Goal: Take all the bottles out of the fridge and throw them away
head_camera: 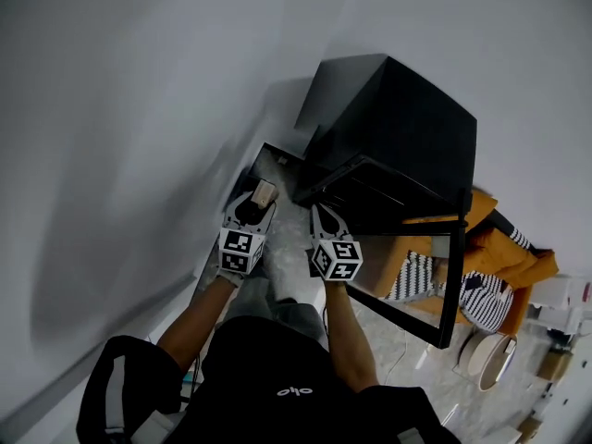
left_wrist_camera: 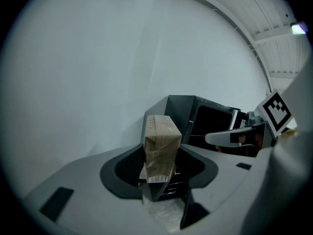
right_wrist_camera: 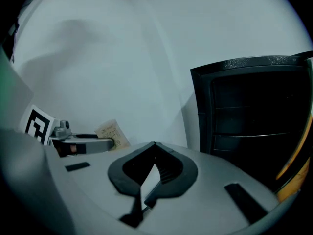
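The person's two forearms reach out from black sleeves, each hand holding a gripper with its marker cube on top, both short of the black fridge [head_camera: 398, 118]. The left gripper [head_camera: 252, 209] is off the fridge's lower left corner, between it and the white wall [head_camera: 139, 109]. Its fingers are clenched on a brown carton [left_wrist_camera: 160, 146], gripping the lower part. The carton stands nearly upright with a barcode label at its bottom edge. It is outside the fridge, clear of the cabinet, and from the left gripper view the fridge sits behind it and to the right.

The right gripper [head_camera: 322, 215] is just beside the left one, on the fridge's side, in front of the open compartment. Its jaws are pressed together with nothing between them.

The fridge door [head_camera: 451, 285] hangs open towards the person, and dark shelves show inside. It is too dark to tell what sits on them. Beyond the door, on the side of the fridge away from the wall, lie an orange cushion [head_camera: 504, 248] and a striped fabric [head_camera: 481, 294].
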Motion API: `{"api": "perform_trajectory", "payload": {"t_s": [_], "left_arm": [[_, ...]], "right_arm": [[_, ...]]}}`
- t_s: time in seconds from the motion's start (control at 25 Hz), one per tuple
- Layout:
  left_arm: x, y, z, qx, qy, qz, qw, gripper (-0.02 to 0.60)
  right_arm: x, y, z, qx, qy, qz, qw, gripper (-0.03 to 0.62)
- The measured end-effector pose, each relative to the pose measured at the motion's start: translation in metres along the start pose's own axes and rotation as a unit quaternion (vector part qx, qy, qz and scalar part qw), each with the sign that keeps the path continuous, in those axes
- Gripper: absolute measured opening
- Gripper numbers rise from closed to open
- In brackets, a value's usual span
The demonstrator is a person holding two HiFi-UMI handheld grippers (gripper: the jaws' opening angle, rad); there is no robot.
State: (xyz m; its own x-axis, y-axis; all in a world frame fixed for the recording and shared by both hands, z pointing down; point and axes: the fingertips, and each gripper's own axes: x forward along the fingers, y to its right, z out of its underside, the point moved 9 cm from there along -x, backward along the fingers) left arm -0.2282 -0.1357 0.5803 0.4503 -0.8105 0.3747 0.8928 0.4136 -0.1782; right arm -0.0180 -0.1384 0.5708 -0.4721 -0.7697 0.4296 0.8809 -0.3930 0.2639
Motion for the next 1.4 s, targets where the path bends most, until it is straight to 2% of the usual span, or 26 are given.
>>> {"api": "perform_trajectory", "payload": {"t_s": [0.32,0.76,1.04,1.4], "left_arm": [[0.016,-0.026,0.011,0.000,-0.028,-0.004,0.9996,0.204],[0.052,-0.033,0.054,-0.032,-0.058,-0.049,0.9966,0.204],[0.084,-0.054,0.107,-0.056,-0.078,-0.077,0.9924,0.204],[0.134,-0.094,0.196,-0.072,-0.122,-0.094,0.9854,0.204]], "right_arm": [[0.047,-0.004,0.003,-0.006,-0.017,-0.019,1.000,0.009],[0.104,0.030,0.012,-0.029,-0.058,-0.066,0.996,0.009],[0.149,0.051,0.045,-0.045,-0.092,-0.085,0.991,0.008],[0.218,0.067,0.117,-0.037,-0.133,-0.101,0.985,0.008]]}}
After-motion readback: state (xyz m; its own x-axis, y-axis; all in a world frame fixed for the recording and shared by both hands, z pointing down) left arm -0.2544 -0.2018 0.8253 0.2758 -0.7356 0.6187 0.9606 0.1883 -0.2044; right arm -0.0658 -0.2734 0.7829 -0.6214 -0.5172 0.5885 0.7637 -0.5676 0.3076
